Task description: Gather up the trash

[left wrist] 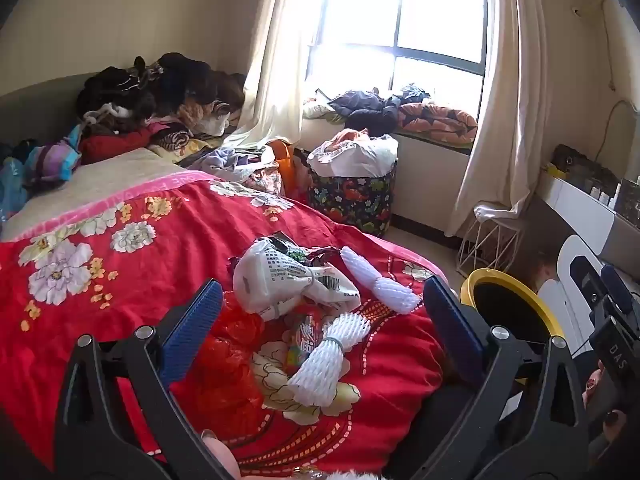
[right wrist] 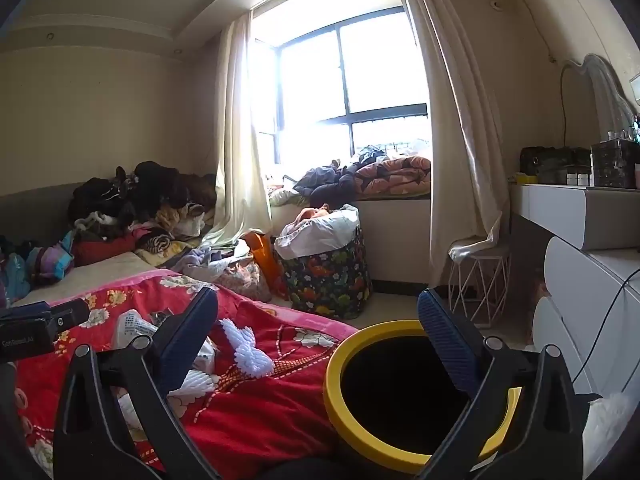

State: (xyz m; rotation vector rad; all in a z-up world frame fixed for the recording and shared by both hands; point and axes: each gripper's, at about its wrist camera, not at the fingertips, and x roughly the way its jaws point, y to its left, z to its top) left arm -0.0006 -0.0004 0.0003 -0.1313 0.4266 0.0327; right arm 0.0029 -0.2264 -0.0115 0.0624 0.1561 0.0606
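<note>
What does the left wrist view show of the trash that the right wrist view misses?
Left wrist only: the red plastic bag and the snack wrapper on the quilt. Right wrist only: the bin's whole yellow rim and dark mouth, beside the bed. Both: the white printed bag, the foam fruit nets, and both grippers open, holding nothing.

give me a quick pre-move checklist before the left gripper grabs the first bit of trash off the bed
1. Left gripper open, nothing held: ok.
2. Right gripper open, nothing held: ok.
3. Trash between the left fingers' line: foam net and printed white bag: ok.
4. Yellow-rimmed bin open-topped beside the bed: ok.
5. Bin's fill level: cannot tell, interior dark.
6. Red plastic bag blends with red quilt: not ok.
</note>
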